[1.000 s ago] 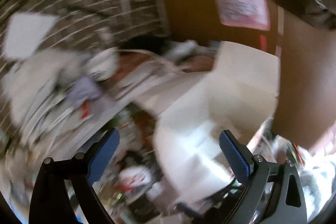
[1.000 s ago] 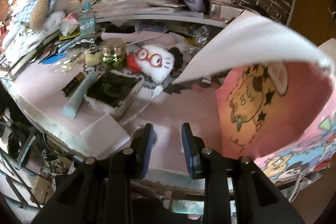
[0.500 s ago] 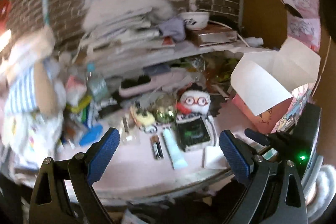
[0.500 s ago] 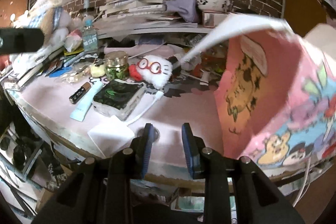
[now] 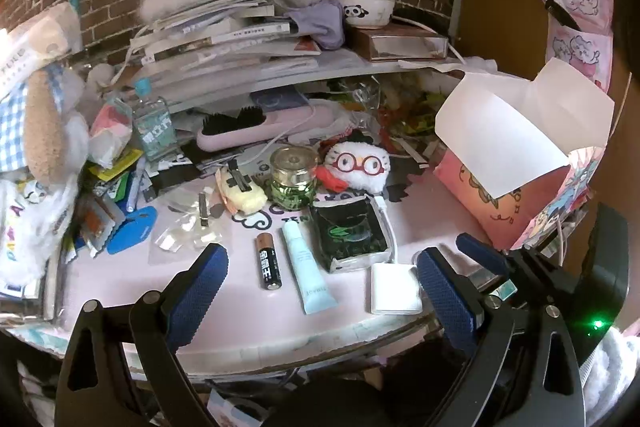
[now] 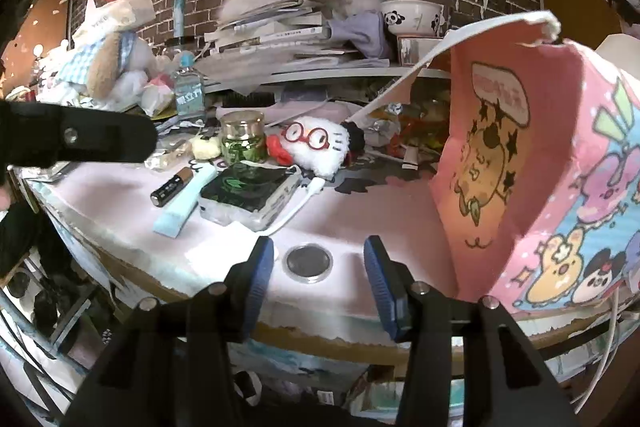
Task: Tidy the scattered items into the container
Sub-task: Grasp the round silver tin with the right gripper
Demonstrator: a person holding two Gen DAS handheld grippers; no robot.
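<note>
Since 1 second ago the left gripper (image 5: pixel 322 291) has swung from a blurred close view of the box to a steady view across the counter (image 5: pixel 240 303), and the right gripper (image 6: pixel 319 279) has parted its jaws from narrow to moderately wide. Both sets of jaws hold nothing; the left ones stand wide.

Nearest the left gripper, by the counter's front edge, lie a black battery (image 5: pixel 268 261), a pale blue tube (image 5: pixel 308 273) just beside it, and a small white square charger (image 5: pixel 396 288) whose cable runs back past a dark green packet (image 5: pixel 349 233). Between the right gripper's fingertips, in its own view, sits a round dark disc (image 6: pixel 309 262) set in the counter.

Behind these stand a glass jar (image 5: pixel 294 175) with a gold lid and a white plush toy with red glasses (image 5: pixel 358 167), touching or nearly so. A yellow soft toy (image 5: pixel 244 191) and clear wrappers (image 5: pixel 188 233) lie to the left.

At the right stands the container, a pink cartoon-printed box (image 6: pixel 540 187), its white flaps (image 5: pixel 516 135) open. None of the scattered items can be seen inside it.

Farther back, a shelf (image 5: pixel 304 69) carries stacked books and a panda bowl (image 5: pixel 366 10) before a brick wall.
</note>
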